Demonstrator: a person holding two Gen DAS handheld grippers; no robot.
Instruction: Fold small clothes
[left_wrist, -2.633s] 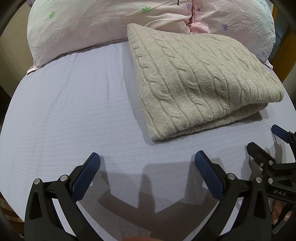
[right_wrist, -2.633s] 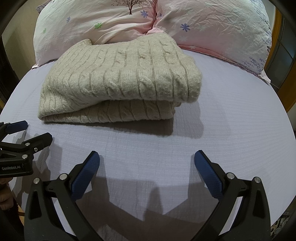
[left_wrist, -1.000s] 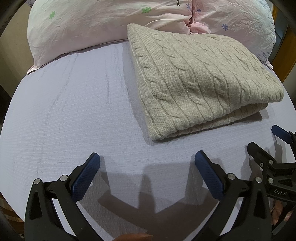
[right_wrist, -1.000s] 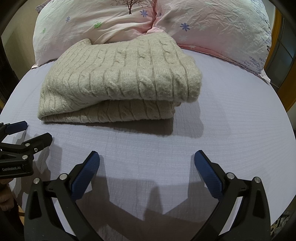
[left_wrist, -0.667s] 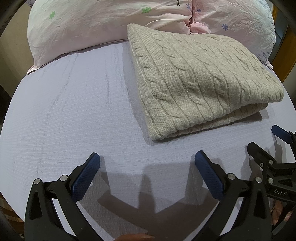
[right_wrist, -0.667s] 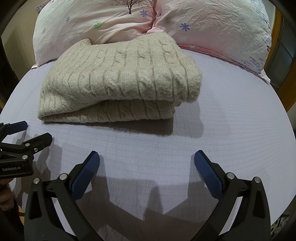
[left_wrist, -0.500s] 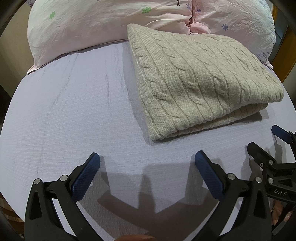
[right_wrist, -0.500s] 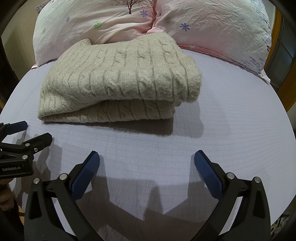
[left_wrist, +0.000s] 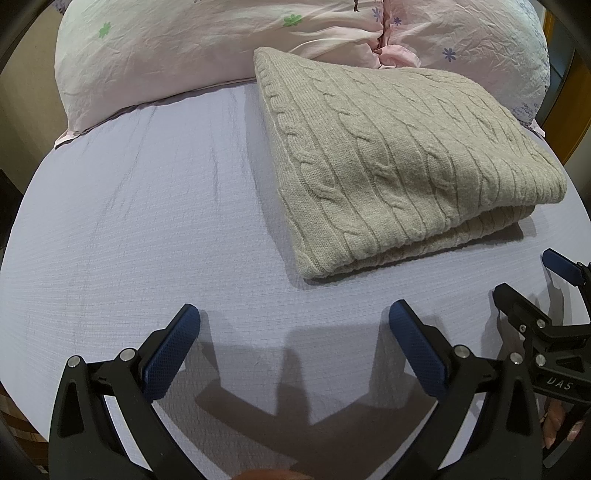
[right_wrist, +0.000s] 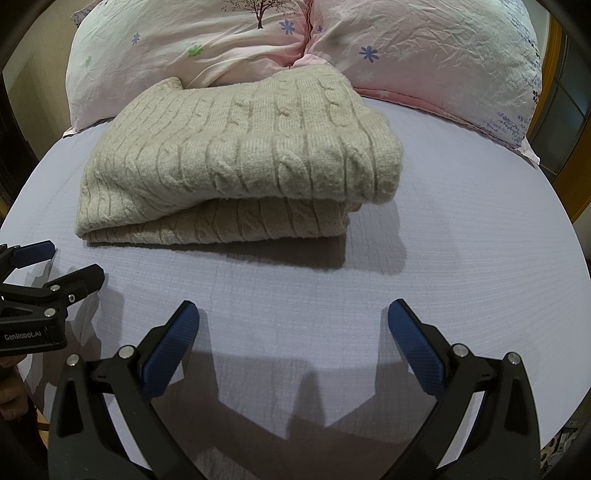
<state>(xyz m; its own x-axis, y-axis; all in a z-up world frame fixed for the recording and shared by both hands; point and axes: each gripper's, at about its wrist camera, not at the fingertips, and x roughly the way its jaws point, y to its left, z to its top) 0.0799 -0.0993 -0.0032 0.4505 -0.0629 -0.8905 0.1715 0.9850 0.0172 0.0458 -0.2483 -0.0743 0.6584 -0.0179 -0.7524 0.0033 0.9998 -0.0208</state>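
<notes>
A beige cable-knit sweater (left_wrist: 402, 162) lies folded in layers on the lavender bed sheet (left_wrist: 147, 221), its far edge against the pillows. In the right wrist view the same sweater (right_wrist: 240, 158) shows its stacked front edge. My left gripper (left_wrist: 294, 317) hovers open over bare sheet, short of the sweater's near left corner. My right gripper (right_wrist: 293, 315) is open too, over bare sheet in front of the sweater. Each gripper shows at the edge of the other's view: the right gripper (left_wrist: 532, 280) and the left gripper (right_wrist: 62, 262), both with jaws apart. Nothing is held.
Two pale pink floral pillows (right_wrist: 229, 40) lean at the head of the bed behind the sweater. A wooden frame (right_wrist: 576, 177) and a dark window stand at the far right. The sheet (right_wrist: 461, 236) stretches right of the sweater. Fingers of a hand (left_wrist: 554, 432) show at the lower right.
</notes>
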